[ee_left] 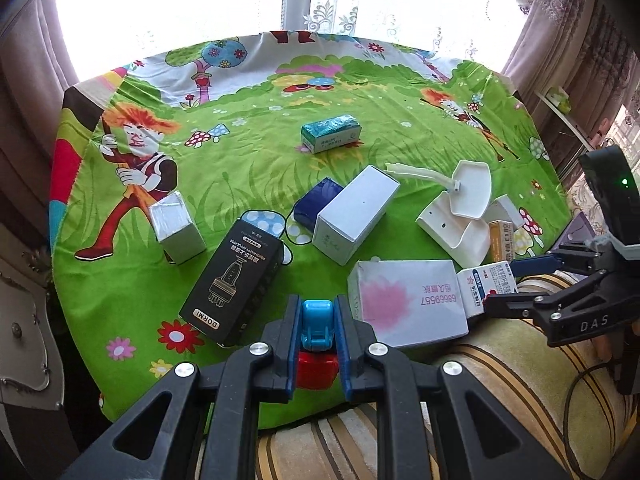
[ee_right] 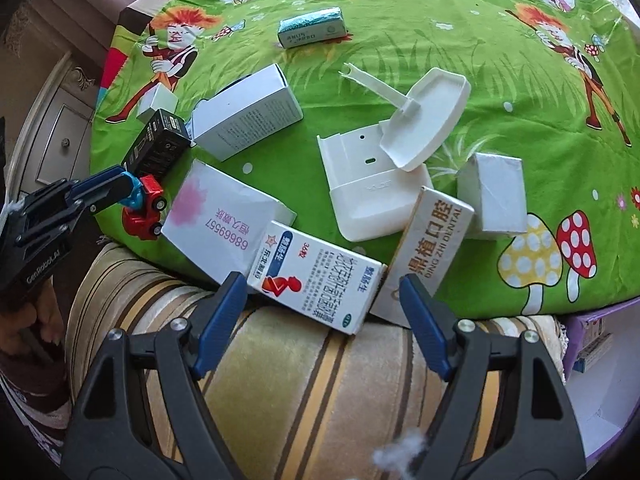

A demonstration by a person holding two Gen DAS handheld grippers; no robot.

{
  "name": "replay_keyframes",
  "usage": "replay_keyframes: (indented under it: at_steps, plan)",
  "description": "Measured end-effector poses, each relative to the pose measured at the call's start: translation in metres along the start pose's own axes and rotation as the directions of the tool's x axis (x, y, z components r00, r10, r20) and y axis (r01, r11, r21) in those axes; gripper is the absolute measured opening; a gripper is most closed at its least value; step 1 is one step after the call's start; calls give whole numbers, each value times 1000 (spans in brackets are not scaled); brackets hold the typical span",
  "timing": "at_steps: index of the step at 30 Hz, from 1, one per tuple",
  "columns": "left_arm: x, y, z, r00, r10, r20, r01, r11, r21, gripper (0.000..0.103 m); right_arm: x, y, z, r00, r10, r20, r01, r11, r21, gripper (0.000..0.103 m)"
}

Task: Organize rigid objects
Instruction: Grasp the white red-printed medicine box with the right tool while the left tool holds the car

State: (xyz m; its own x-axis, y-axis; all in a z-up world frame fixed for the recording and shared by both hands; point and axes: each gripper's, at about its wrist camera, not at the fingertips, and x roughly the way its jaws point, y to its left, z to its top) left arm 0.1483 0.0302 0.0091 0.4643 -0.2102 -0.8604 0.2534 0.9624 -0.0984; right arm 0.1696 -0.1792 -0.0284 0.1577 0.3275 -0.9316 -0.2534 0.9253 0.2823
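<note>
Left gripper is clamped on the toy truck above the table's near left edge; right gripper, jaws spread and empty, should centre over the medicine box before closing.

The toy truck sits just left of the pink-printed box, touching it.
</note>
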Motion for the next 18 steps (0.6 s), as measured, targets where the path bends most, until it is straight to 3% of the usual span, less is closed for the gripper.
replay_keyframes:
  at_steps: [10, 15, 18]
  plan:
    - [-10, -3, -1, 999, -22, 40, 22, 1000, -5, 17, 20, 5, 13, 998, -53, -17, 54, 996, 66, 87]
    - [-15, -7, -1, 998, -32, 56, 32, 999, -4, 17, 26, 9, 13, 997, -76, 5, 75, 996, 46, 89]
    - [-19, -7, -1, 997, -35, 64, 35, 999, -9, 17, 22, 8, 7, 997, -78, 20, 77, 996, 40, 81]
